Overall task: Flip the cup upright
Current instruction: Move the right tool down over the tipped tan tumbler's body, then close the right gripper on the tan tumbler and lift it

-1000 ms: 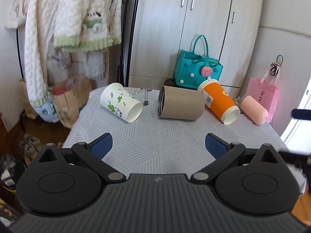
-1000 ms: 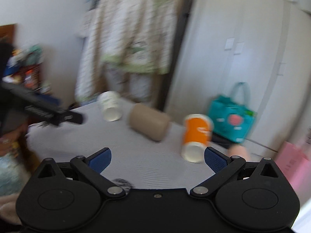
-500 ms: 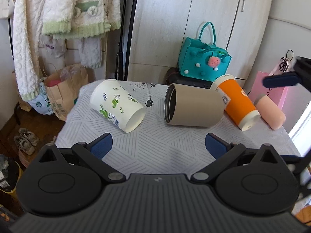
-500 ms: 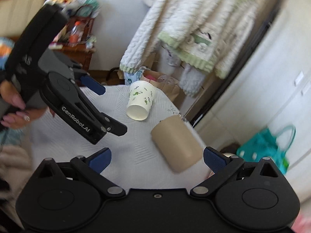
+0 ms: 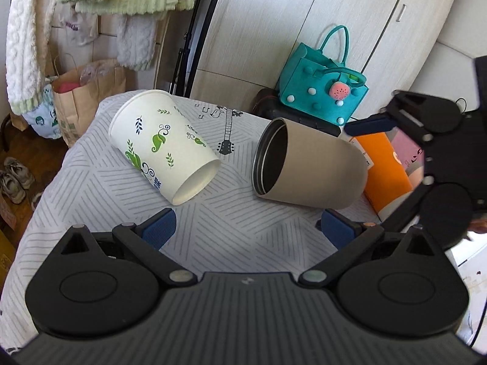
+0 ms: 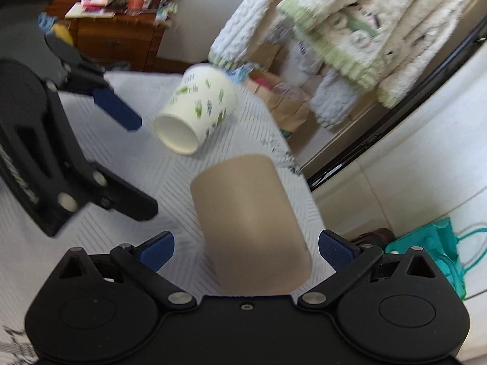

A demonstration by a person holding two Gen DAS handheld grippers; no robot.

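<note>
- The right gripper, jaws wide, has come around the lying beige tumbler, so a grasp seems near.
- The left gripper, also wide, has moved closer and holds nothing.

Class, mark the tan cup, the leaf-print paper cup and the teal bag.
tan cup (image 5: 322,170), left wrist view, side wall
paper cup (image 5: 158,143), left wrist view, printed side
teal bag (image 5: 316,97), left wrist view, front panel

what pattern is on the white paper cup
Green and blue leaves and swirls on the white paper cup, clearest in the left wrist view.
</note>
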